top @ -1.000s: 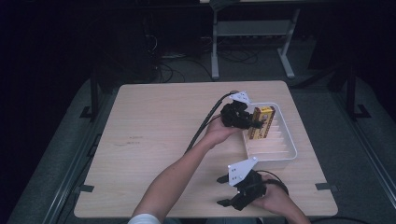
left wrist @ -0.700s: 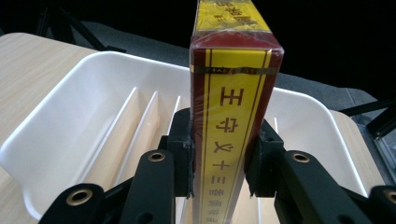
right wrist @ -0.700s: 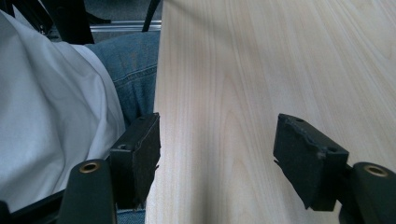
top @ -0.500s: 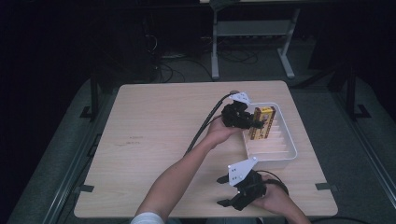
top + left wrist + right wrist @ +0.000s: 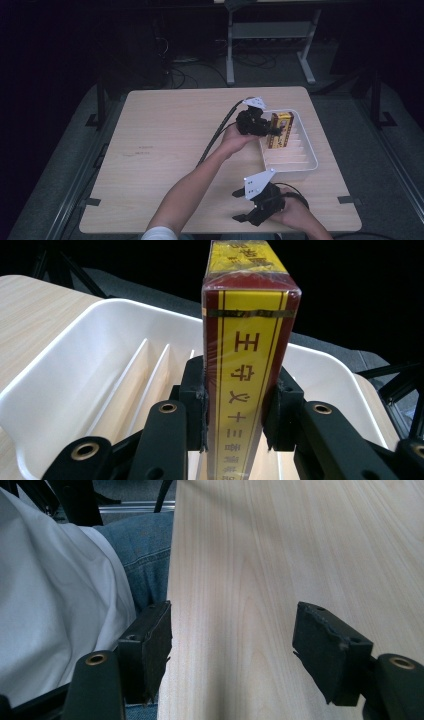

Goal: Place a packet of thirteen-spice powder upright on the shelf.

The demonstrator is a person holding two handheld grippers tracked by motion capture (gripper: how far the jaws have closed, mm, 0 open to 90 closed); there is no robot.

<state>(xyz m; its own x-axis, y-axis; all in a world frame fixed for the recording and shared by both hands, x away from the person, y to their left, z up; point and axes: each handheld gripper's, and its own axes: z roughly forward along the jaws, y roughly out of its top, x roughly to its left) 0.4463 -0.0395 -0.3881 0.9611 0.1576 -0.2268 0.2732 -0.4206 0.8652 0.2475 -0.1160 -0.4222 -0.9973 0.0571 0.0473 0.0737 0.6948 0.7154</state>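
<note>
A yellow and dark red box with printed characters is held on end over the far part of a white slotted tray. My left gripper is shut on the box, reaching in from the tray's left side. In the left gripper view both pads clamp the box on its narrow sides, with the tray and its dividers below. My right gripper rests at the table's front edge, open and holding nothing. Bare wood lies between its fingers in the right gripper view.
The tray sits at the right side of a light wooden table. A black cable trails from the left gripper across the table. The person's jeans and white shirt are beyond the front edge. Dark floor and a metal stand lie behind.
The left gripper and the box have barely shifted over the tray. The right gripper has stayed put.
</note>
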